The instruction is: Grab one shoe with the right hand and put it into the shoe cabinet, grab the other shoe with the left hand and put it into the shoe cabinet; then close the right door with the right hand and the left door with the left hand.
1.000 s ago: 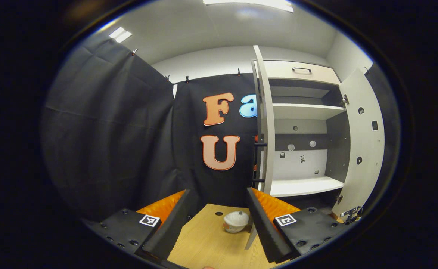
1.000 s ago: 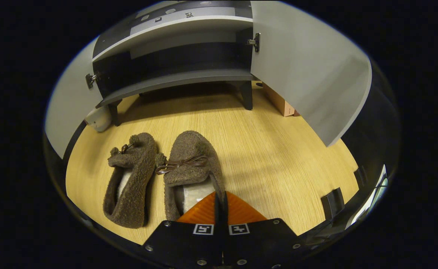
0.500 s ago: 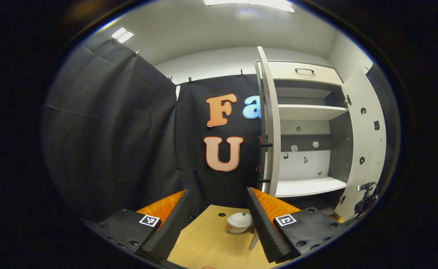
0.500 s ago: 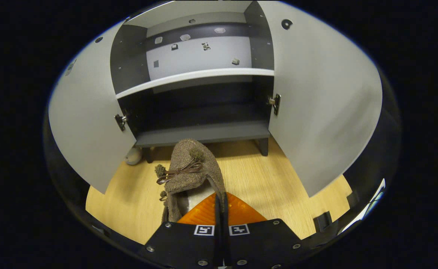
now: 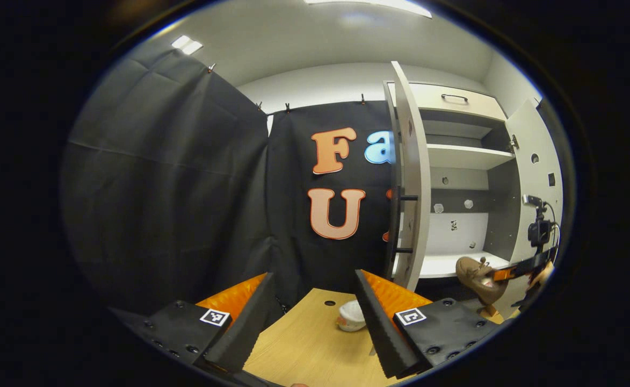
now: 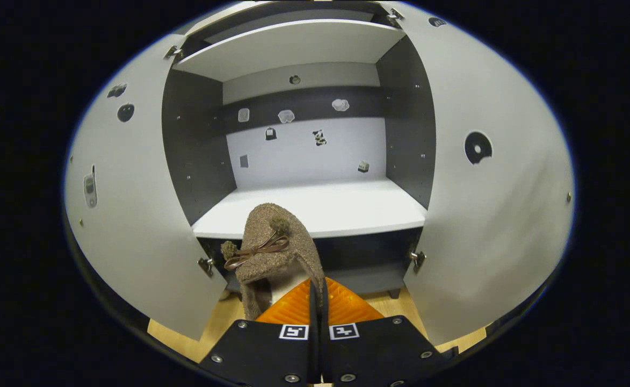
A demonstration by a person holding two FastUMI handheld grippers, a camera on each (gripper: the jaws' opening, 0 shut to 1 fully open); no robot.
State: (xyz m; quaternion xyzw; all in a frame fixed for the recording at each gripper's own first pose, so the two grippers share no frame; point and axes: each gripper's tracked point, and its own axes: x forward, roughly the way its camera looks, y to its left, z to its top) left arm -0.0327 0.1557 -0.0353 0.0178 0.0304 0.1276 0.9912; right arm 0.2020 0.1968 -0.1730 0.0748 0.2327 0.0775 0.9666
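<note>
In the right gripper view a brown fuzzy shoe (image 6: 272,242) with a thin bow hangs in the air, toe pointing away. My right gripper (image 6: 317,287) is shut on the shoe's heel wall. The shoe is just in front of the open shoe cabinet, level with its white shelf (image 6: 347,207). Both doors stand wide open, the left door (image 6: 132,215) and the right door (image 6: 486,215). In the left gripper view my left gripper (image 5: 313,277) is open and holds nothing above the wooden floor (image 5: 304,344). Far right there, the shoe (image 5: 476,271) hangs by the shelf (image 5: 443,264).
A small white object (image 5: 350,316) lies on the floor near the cabinet's foot. The left door (image 5: 414,188) stands edge-on between my left gripper and the cabinet's inside. A darker lower shelf (image 6: 368,277) lies under the white one. Black cloth walls the left side.
My right gripper has lifted the shoe off the floor and carried it up to the white shelf's level, leaving the second shoe behind. The left gripper stays open; its view has shifted slightly.
</note>
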